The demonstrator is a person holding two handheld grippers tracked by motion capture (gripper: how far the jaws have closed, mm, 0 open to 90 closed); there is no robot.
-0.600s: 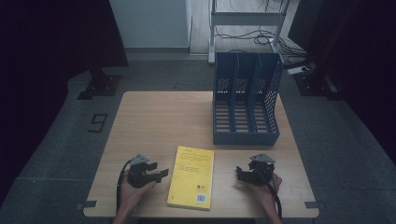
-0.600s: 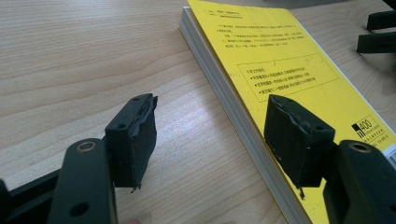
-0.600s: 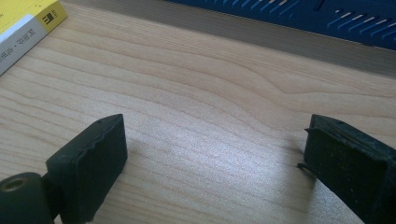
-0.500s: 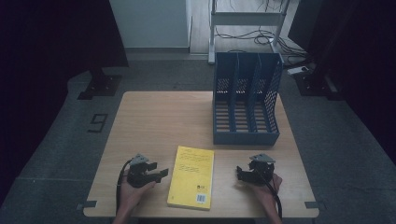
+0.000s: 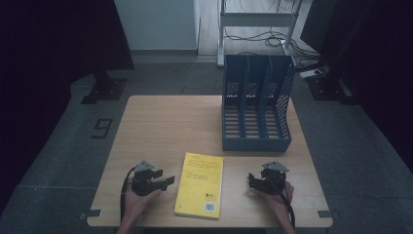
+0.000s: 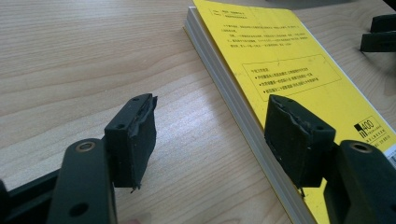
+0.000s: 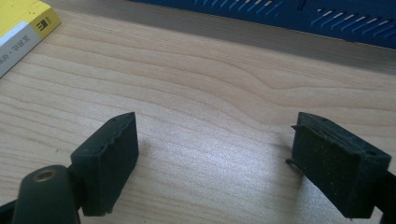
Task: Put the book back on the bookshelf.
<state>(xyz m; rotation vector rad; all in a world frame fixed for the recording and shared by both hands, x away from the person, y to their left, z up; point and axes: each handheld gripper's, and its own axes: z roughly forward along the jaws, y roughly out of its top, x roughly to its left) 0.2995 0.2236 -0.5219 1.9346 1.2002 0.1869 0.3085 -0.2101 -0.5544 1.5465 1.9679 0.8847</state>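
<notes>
Nothing is moved since the earlier frame: book (image 5: 200, 184) lies untouched between wide-open left gripper (image 5: 165, 181) and right gripper (image 5: 253, 179); rack (image 5: 256, 103) is unfilled.

A book (image 5: 200, 184) lies on the table (image 5: 160, 126) between both grippers, file rack (image 5: 256, 105) behind.
</notes>
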